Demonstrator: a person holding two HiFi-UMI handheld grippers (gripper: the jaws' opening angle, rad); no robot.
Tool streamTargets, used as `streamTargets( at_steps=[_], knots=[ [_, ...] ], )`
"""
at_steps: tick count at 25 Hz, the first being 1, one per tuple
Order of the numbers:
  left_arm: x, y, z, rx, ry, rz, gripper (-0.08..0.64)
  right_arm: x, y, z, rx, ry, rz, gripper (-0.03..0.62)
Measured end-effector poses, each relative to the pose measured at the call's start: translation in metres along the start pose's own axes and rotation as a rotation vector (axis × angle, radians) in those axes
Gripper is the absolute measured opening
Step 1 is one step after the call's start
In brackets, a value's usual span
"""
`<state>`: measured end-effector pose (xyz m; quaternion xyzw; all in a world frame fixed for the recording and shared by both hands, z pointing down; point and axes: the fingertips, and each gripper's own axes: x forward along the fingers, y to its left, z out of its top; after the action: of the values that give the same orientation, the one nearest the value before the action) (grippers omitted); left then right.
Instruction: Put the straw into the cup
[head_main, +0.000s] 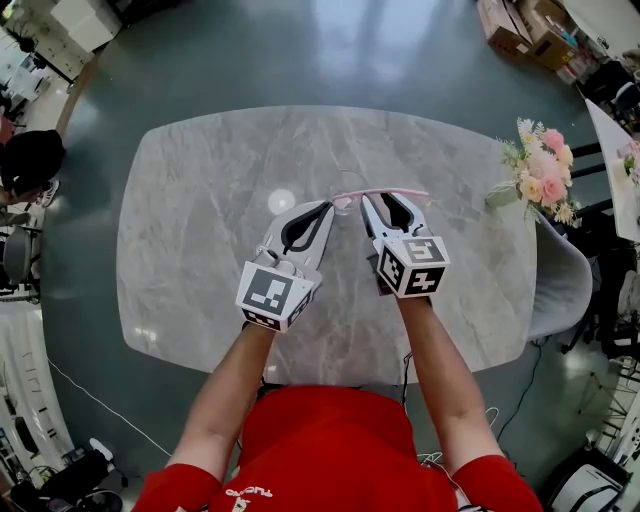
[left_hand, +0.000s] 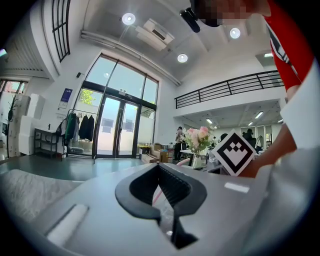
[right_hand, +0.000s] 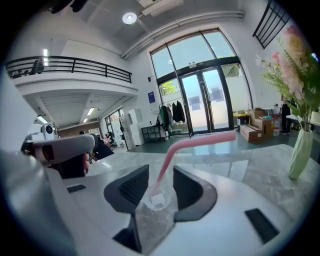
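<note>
The pink straw (head_main: 385, 193) stands with its lower end in the clear cup (head_main: 345, 202). Its bent top lies over toward the right edge of the worktop (head_main: 200, 200). The cup sits near the middle of the grey marbled worktop, a little toward the far edge.

In the right gripper view, the straw (right_hand: 167, 160) rises between the two dark pads of the right tongs (right_hand: 161, 172). The pads stand well apart and neither one touches it. Its foot rests inside the cup (right_hand: 156, 199), just below the pads. From above, the right tongs (head_main: 383, 203) reach in on the right side of the cup, under the straw's bent part.

The left tongs (head_main: 328, 210) come in from the left and meet the cup at its side. In the left gripper view, the left tongs (left_hand: 160, 170) are drawn together on the cup's clear wall, with a streak of pink showing through it.

A bunch of pink and cream flowers (head_main: 540, 175) stands at the right edge of the worktop, well away from the cup. The person holding both tools wears a red top (head_main: 325, 450).
</note>
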<state>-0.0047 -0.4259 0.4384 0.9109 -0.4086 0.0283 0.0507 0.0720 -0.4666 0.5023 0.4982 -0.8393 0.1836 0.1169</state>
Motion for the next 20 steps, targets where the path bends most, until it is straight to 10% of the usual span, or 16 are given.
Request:
streamTargets(
  at_steps=[20],
  knots=[
    [-0.057,-0.047,0.056,0.025,-0.081,-0.029,0.006,-0.126,0.081,0.059,-0.038,-0.217,0.120,0.105]
  ],
)
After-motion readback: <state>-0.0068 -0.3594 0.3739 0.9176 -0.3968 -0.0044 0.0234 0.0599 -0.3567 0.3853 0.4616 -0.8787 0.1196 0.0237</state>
